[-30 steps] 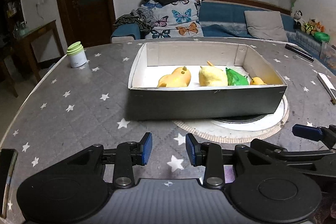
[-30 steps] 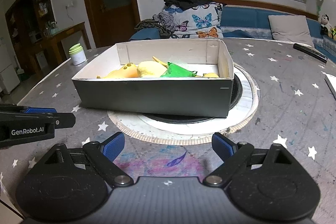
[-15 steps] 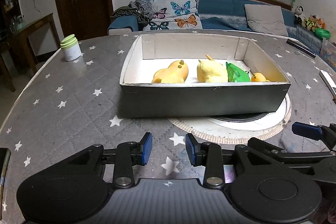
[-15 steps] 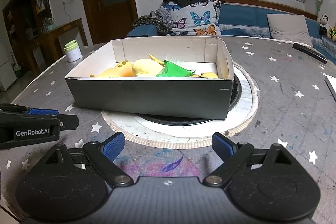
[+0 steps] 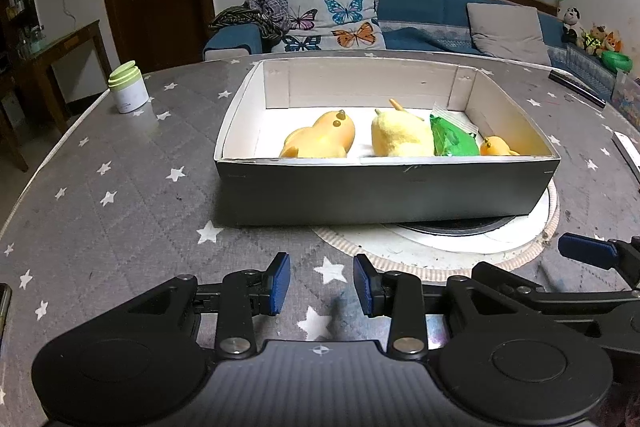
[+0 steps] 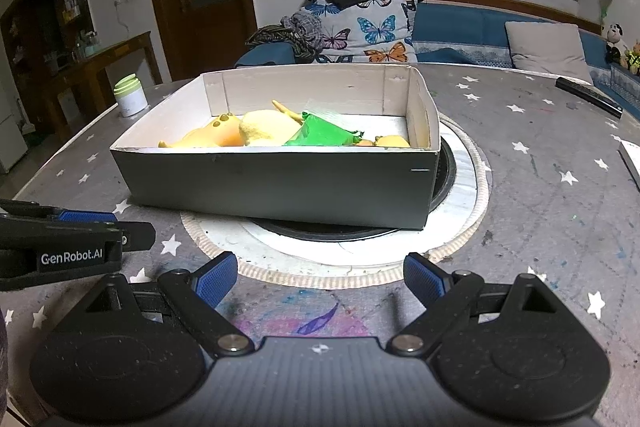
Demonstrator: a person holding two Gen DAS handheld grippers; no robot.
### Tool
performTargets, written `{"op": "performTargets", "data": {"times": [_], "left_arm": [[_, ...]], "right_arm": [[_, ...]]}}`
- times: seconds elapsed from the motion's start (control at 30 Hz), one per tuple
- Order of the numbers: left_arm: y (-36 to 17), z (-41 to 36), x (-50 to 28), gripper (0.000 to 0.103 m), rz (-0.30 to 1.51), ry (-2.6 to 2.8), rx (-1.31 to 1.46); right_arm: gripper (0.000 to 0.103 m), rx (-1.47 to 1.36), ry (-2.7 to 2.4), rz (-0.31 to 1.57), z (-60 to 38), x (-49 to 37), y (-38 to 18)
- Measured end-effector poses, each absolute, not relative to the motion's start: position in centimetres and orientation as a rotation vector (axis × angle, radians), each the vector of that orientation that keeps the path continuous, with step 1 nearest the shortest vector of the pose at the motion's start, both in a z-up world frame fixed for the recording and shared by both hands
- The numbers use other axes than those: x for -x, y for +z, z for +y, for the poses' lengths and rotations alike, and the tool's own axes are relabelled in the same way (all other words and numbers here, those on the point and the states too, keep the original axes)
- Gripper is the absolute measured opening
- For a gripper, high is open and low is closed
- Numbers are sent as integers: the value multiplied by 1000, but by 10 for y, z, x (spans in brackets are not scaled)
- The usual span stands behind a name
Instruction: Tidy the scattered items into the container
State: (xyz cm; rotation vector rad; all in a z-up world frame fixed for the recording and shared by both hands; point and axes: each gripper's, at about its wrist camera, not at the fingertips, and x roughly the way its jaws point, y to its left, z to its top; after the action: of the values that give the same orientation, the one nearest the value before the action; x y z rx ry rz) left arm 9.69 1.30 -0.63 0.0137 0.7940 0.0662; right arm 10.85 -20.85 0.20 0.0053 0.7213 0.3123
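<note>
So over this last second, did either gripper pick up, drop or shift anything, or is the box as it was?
Nothing was taken hold of or let go. Both views rise slightly, showing more of the inside of the box, so the grippers seem to have lifted a little. The left gripper stays narrowly open and empty, the right gripper wide open and empty. The toys and green packet lie unmoved inside.

Grey star-patterned tablecloth, black-and-white box, yellow toys, green bag.
</note>
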Motion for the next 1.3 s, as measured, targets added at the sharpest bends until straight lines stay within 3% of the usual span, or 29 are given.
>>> {"op": "performTargets", "data": {"times": [1.3], "left_arm": [[-8, 16, -121, 37, 824, 79, -14]], "right_arm": [[92, 49, 305, 733, -198, -130, 3]]}}
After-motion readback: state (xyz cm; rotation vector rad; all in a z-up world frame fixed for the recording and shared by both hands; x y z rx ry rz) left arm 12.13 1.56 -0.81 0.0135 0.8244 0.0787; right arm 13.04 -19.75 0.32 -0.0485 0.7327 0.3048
